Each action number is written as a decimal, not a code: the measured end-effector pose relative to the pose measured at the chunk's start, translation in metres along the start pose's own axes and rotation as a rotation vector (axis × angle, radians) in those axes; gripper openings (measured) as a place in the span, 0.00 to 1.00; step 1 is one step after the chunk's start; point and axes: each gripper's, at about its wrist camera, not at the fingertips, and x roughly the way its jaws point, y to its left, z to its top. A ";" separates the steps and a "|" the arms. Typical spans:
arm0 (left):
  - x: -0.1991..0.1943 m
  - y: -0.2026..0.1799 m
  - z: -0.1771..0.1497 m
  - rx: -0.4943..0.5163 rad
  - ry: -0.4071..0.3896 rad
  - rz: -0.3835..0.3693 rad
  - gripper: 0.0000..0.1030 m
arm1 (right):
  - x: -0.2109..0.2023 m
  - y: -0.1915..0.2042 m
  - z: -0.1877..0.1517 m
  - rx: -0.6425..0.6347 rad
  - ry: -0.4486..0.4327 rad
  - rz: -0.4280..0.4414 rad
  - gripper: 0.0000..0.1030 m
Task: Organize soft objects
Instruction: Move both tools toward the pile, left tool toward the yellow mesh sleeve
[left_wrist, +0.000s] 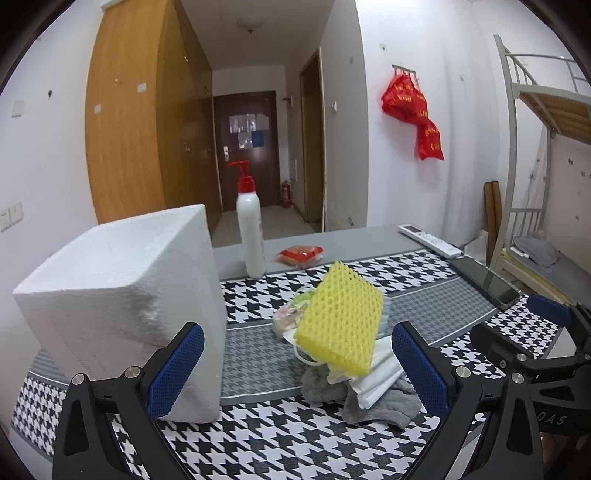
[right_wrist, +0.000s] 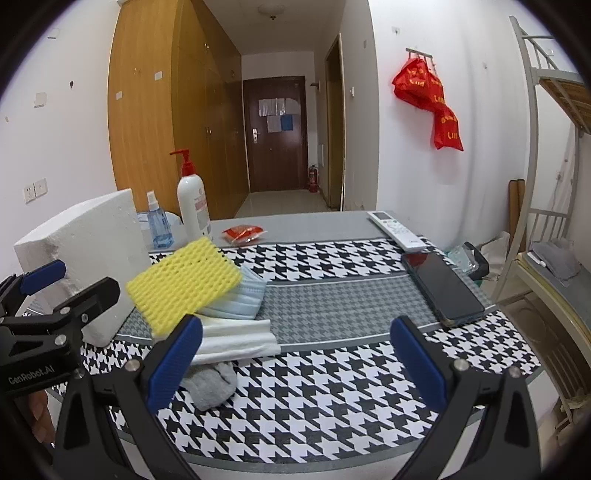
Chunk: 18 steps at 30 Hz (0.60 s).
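A pile of soft things lies on the houndstooth cloth: a yellow foam net (left_wrist: 341, 319) (right_wrist: 183, 282) on top, a blue face mask (right_wrist: 242, 297), folded white cloth (left_wrist: 380, 376) (right_wrist: 236, 338), a grey sock (left_wrist: 384, 404) (right_wrist: 212, 384) and a floral pouch (left_wrist: 293, 314). My left gripper (left_wrist: 295, 369) is open just in front of the pile, nothing between its fingers. My right gripper (right_wrist: 295, 363) is open too, right of the pile, its left finger (right_wrist: 173, 363) near the white cloth. The left gripper (right_wrist: 40, 291) also shows at the right wrist view's left edge.
A white foam block (left_wrist: 122, 306) (right_wrist: 81, 258) stands left of the pile. Behind are a pump bottle (left_wrist: 251, 229) (right_wrist: 192, 206), a blue spray bottle (right_wrist: 157, 225), a red packet (left_wrist: 301, 254) (right_wrist: 243, 233). A remote (right_wrist: 397, 229) and phone (right_wrist: 443, 288) lie at the right.
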 end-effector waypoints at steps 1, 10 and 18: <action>0.002 -0.001 0.001 0.005 0.002 0.001 0.99 | 0.002 -0.001 -0.001 -0.001 0.005 0.000 1.00; 0.021 -0.001 0.001 0.027 0.045 -0.021 0.99 | 0.019 -0.009 -0.003 0.013 0.043 0.026 1.00; 0.037 -0.004 0.002 0.044 0.073 -0.031 0.99 | 0.039 -0.004 -0.007 -0.025 0.091 0.076 1.00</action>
